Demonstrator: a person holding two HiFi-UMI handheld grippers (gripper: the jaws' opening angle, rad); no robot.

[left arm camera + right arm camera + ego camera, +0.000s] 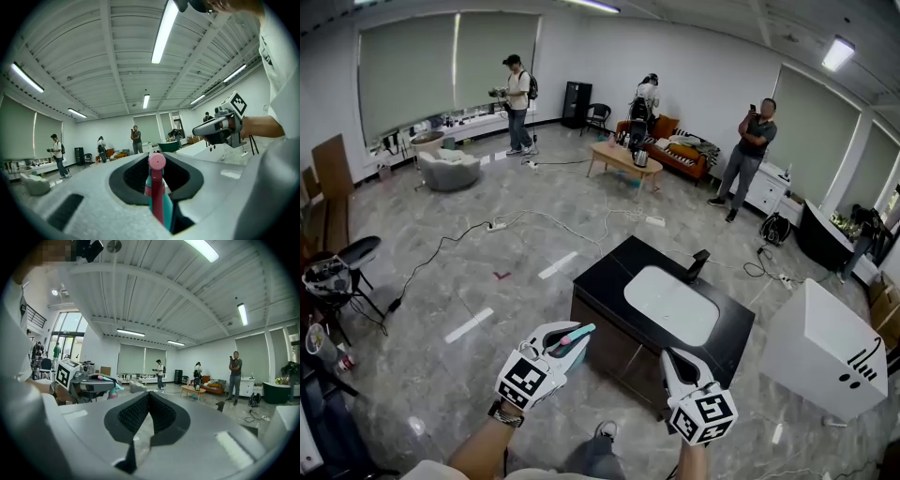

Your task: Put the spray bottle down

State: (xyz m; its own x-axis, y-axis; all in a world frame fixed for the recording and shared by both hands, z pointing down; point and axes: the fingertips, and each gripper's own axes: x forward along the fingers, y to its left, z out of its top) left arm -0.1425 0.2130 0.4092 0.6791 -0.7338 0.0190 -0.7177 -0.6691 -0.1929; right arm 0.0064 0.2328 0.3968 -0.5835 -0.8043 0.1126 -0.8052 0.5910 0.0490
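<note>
We grip spray bottle point(158, 197) near neck, left gripper point(570, 345) clamped: seems light, slick plastic. Right gripper point(149, 399) closed, empty. Desk point(605, 277) at 1 o'clock.

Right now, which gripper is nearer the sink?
Right. The right gripper hovers at the counter's near edge, just in front of the sink; the left gripper, holding the spray bottle, is off its left side.

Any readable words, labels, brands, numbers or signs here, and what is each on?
No readable text in any view.
left gripper and right gripper: square marker patterns only, no letters.
white box: black line-and-dots mark, not legible.
spray bottle: no label shows.
</note>
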